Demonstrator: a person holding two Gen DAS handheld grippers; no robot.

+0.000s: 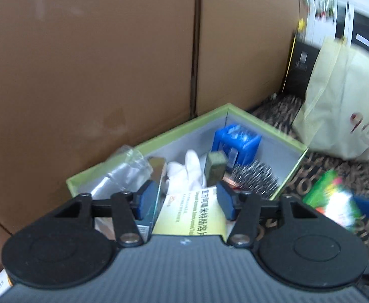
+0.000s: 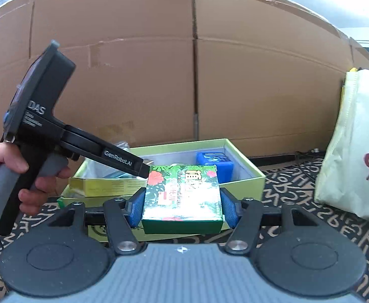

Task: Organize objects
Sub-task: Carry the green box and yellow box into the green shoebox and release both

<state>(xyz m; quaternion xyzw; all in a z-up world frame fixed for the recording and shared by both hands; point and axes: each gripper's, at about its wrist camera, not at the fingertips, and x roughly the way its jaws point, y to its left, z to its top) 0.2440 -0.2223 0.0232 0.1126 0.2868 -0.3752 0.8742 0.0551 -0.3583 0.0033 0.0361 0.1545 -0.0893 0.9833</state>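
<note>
My right gripper (image 2: 182, 208) is shut on a green floral carton (image 2: 181, 197) and holds it above the mat, in front of the lime-green open box (image 2: 260, 176). My left gripper (image 1: 186, 200) hangs over that box (image 1: 267, 127). Its pads stand close on both sides of a yellow-white medicine carton (image 1: 192, 214), and a silver-teal pack (image 1: 157, 184) lies against the left pad. Whether the pads press on it does not show. Inside the box lie a blue block (image 1: 237, 144), a white glove (image 1: 184, 169), a grey-green block (image 1: 214, 166), a spiky brush (image 1: 255, 179) and a clear bag (image 1: 126, 169).
Tall cardboard boxes (image 2: 184, 75) wall off the back. A cream tote bag (image 2: 356, 151) stands at the right on the dark patterned mat (image 2: 298, 189), with a black box (image 1: 300, 70) behind it. A person's hand (image 2: 7, 161) holds the left gripper's handle.
</note>
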